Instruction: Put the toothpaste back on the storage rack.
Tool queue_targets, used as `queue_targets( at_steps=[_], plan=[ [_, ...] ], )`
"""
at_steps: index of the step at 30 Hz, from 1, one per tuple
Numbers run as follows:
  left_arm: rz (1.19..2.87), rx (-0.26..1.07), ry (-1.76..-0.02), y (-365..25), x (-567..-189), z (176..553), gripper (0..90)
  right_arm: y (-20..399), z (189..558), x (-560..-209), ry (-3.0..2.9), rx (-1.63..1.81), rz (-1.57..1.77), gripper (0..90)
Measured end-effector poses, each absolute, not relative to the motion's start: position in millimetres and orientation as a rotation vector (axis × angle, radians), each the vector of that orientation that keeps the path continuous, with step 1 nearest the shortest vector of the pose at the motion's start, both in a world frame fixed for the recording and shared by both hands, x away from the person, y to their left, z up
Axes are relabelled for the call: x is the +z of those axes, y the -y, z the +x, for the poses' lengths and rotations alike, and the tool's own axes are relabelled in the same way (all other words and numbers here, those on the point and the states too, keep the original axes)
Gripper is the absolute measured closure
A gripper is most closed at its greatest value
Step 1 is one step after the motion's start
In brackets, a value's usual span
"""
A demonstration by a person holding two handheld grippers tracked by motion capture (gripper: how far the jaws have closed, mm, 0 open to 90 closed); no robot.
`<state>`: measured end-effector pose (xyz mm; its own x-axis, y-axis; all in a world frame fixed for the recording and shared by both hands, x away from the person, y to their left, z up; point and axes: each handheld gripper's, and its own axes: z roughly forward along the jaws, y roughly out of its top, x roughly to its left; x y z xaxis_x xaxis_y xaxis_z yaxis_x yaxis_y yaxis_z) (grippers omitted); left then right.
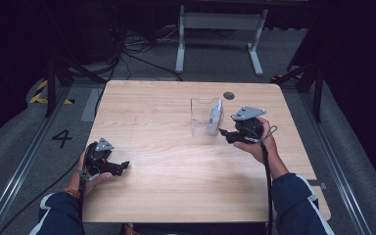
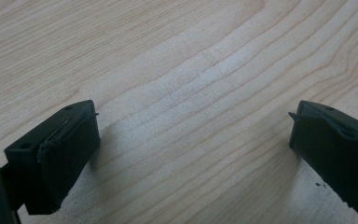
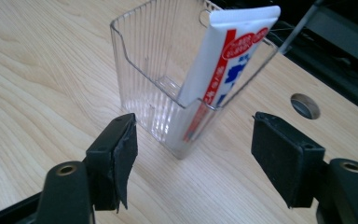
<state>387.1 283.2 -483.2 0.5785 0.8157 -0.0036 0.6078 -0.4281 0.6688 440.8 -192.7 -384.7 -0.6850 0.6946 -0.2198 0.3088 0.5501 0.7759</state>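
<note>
Tube print blurred behind ribbed clear holder, unreadable; tube's lower end hidden; tabletop cut off by edges.

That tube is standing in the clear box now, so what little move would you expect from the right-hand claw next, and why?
Probably a short pull straight back from the clear box. The right gripper has its jaws open with nothing between them, and the tube already leans inside the box, apart from both pads. Backing away without swinging sideways should avoid knocking the box, which sits close in front of the jaws.
</note>
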Motion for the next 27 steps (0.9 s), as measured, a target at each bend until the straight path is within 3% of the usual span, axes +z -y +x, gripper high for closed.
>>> queue_targets(
  at_steps=[27],
  plan=[
    [2.182,0.437,-1.13,-283,-483,387,1.9,236,410,-413,-2.303,0.907,0.805,28.5]
  ],
)
